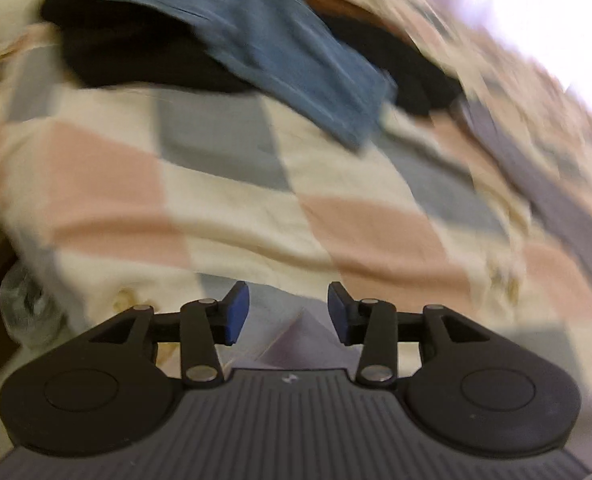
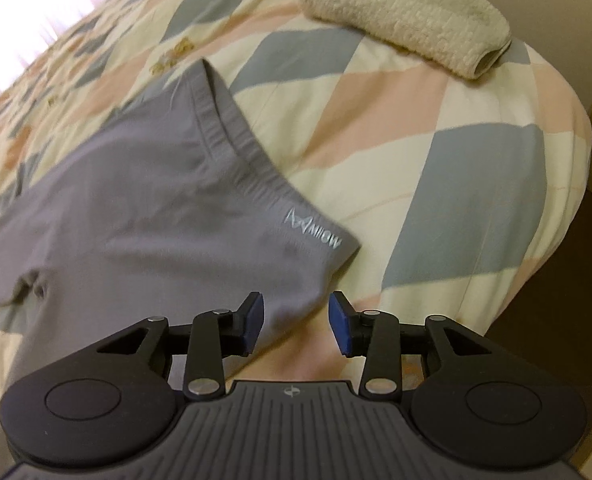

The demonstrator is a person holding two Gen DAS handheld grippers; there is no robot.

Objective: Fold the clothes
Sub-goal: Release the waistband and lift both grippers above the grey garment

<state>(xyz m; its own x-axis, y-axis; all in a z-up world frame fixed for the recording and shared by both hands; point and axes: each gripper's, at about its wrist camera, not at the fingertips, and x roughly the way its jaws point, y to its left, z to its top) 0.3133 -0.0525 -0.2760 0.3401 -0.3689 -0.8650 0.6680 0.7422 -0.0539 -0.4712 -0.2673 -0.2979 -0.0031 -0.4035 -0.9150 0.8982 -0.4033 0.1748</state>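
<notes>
A grey garment (image 2: 155, 200) with a ribbed waistband and a pale logo lies flat on the checked quilt (image 2: 436, 120). My right gripper (image 2: 296, 316) hovers just over its near corner, open, pads apart from the cloth. The left wrist view is blurred. In it, my left gripper (image 1: 287, 312) stands open above the quilt (image 1: 223, 208), with a pale grey fold of cloth (image 1: 296, 340) below the gap and nothing pinched. A long grey strip (image 1: 544, 192) runs along the right.
A blue garment (image 1: 279, 48) lies over a black one (image 1: 135, 52) at the far side. A rolled cream towel (image 2: 400, 12) rests near the bed's far corner. The bed edge drops to dark floor (image 2: 556, 280) on the right. A clear object (image 1: 23, 304) sits low left.
</notes>
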